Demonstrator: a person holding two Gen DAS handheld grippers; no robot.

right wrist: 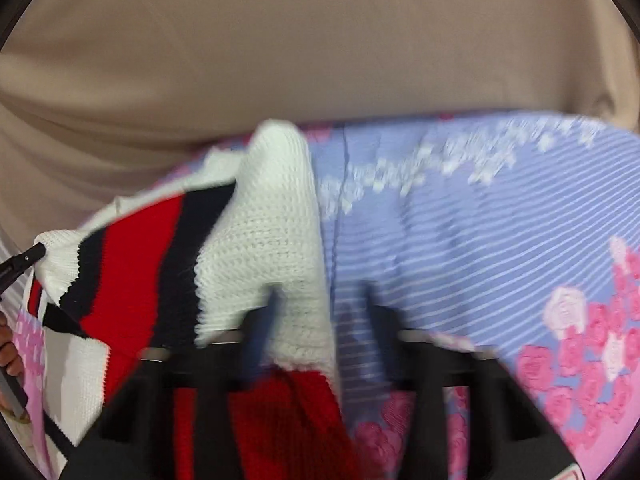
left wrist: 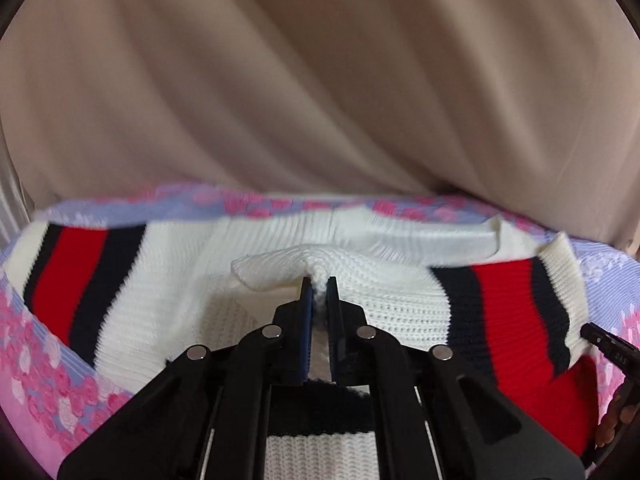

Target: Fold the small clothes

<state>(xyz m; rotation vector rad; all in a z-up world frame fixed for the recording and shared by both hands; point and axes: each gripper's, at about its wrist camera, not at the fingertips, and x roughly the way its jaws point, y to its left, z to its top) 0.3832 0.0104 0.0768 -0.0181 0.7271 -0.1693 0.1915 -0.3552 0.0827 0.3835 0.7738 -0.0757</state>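
Observation:
A white knit sweater with red and navy stripes lies spread on a floral bedsheet. My left gripper is shut on a raised pinch of the white knit at the sweater's middle. In the right wrist view the sweater hangs bunched at the left, its white edge lying between the blurred fingers of my right gripper. Those fingers stand apart and do not press the cloth. The left gripper's tip shows at the left edge of that view, by the sweater's cuff.
The blue and pink rose-patterned bedsheet stretches to the right. A beige draped cloth fills the background behind the bed. A person's hand shows at the left edge, and part of the right gripper at the right edge.

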